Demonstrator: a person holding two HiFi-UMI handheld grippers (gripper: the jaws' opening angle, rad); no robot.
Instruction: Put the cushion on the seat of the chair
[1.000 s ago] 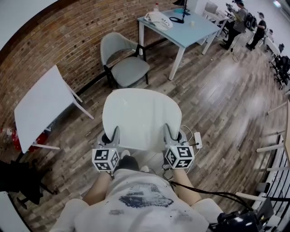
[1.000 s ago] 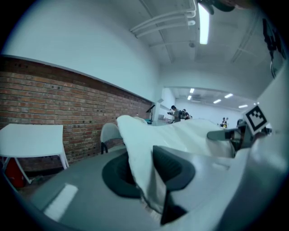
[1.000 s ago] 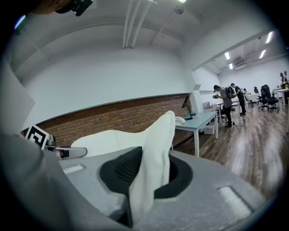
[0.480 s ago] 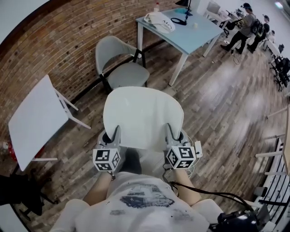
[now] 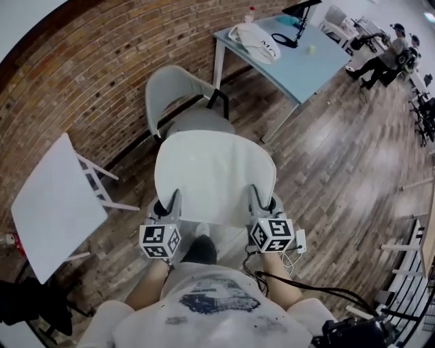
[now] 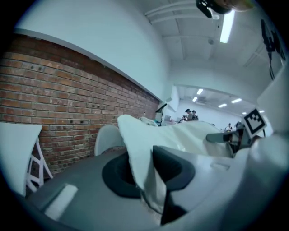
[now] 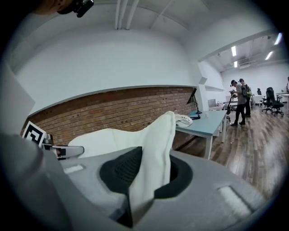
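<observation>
Nearest: our torso [image 5: 214,309] fills the bottom of the head view, with both forearms reaching out to the tools.

Left gripper [image 5: 171,202]: clenched on the near left edge of the cushion [image 5: 214,173]. Its own view shows white fabric pinched flat between the dark pads [image 6: 174,168].

Right gripper [image 5: 257,199]: also clamped, on the cushion's near right edge. Its view shows the fabric folded and squeezed between the pads [image 7: 121,170].

Cushion: off-white and rounded. We hold it spread out, roughly level, in the air between the two grippers, above the wood floor [image 5: 326,163]. A shoe [image 5: 202,230] shows below its near edge. A cable [image 5: 299,239] with a white plug lies on the floor just right of the right gripper.

Just beyond: a grey chair [image 5: 173,88], its back toward the brick wall [image 5: 81,75]. In the head view the cushion's far edge covers the front of the seat. We cannot tell whether it touches. The cushion hangs from the grippers and is not yet laid on the seat.

Left: a white table [image 5: 47,204], tilted, near the wall.

Far right: a blue table [image 5: 309,58] carrying a white bag [image 5: 257,41] and a black lamp [image 5: 299,10].

Farthest: people [image 5: 389,58] at the room's far right end, too small to detail.
</observation>
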